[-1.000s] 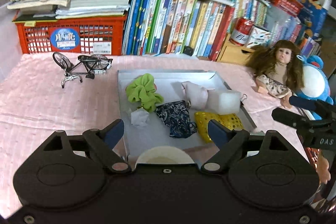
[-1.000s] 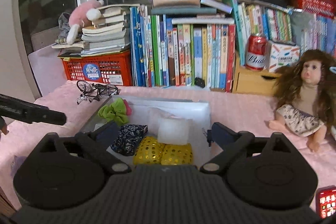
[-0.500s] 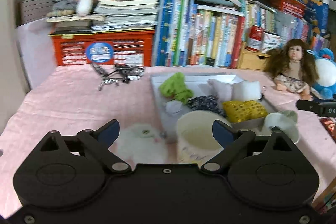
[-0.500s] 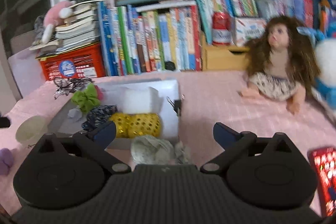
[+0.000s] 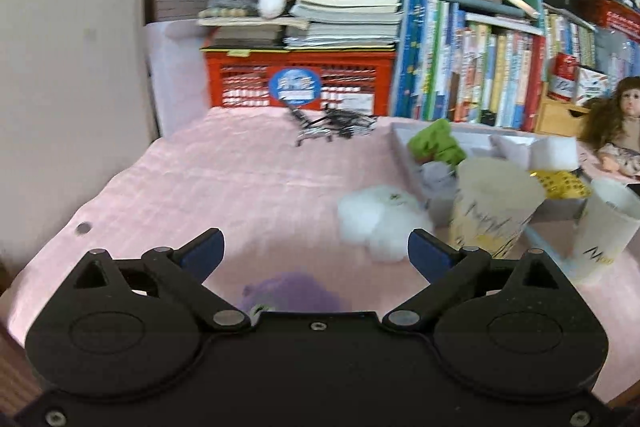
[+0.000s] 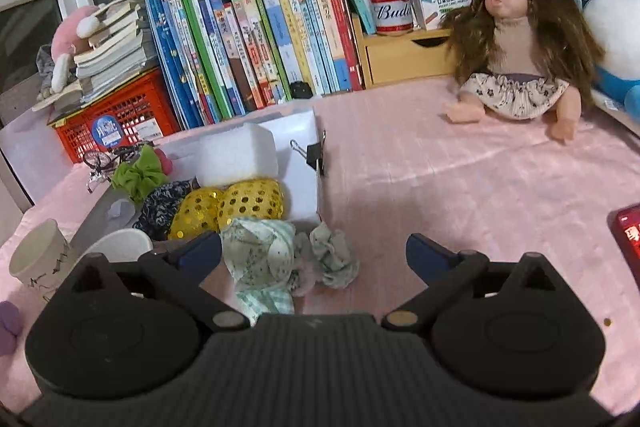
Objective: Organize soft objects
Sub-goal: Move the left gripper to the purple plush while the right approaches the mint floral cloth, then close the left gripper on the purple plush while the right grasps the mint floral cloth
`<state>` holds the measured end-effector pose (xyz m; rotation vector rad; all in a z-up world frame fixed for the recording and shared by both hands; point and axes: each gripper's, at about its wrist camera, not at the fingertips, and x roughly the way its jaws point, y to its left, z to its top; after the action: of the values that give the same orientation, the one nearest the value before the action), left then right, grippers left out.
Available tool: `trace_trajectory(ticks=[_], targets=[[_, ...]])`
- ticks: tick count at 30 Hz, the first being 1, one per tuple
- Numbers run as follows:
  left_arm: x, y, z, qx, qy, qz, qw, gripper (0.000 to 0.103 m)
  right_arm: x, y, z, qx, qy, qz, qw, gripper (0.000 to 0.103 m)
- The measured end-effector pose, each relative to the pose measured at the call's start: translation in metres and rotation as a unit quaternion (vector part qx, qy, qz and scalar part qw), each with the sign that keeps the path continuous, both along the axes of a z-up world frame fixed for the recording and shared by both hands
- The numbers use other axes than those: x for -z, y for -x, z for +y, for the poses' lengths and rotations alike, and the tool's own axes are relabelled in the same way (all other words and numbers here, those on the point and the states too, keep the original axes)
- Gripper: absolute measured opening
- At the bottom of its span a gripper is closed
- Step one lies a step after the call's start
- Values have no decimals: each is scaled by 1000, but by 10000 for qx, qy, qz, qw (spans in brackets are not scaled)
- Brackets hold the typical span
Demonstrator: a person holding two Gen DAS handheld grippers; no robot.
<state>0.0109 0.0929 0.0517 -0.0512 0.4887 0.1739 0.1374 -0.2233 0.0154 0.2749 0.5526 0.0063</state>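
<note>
Left wrist: left tongs (image 5: 316, 253) opening wide, empty | right tongs (image 6: 314, 253) wide, empty

Gripper: we see the right gripper (image 6: 314, 253) with jaws spread wide, nothing pinched between them.
Cloth: a crumpled pale green cloth (image 6: 280, 259) lies between our fingers, nearer the left one, on the pink cover (image 6: 460, 187).
Tray: the grey tray (image 6: 304, 131) just behind holds a yellow sequin piece (image 6: 230, 205), a white foam block (image 6: 240, 155), a green scrunchie (image 6: 140, 173).
Cups: two paper cups (image 6: 38, 259) stand left of the tray.
</note>
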Motion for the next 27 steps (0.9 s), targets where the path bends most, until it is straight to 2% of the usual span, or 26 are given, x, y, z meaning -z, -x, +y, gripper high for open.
trace_trajectory(ticks=[8,17,27], targets=[[29,10,6,-207,49,273,9994,99,10,-10,4,-14,-150,171,9997,102],[44,-4,1,-243,15,489,9985,99,16,-18,1,-27,-505,353,9981,98],[51,-18,1,-267,231,668,9971,97,16,-24,2,-42,-716,407,9966,84]])
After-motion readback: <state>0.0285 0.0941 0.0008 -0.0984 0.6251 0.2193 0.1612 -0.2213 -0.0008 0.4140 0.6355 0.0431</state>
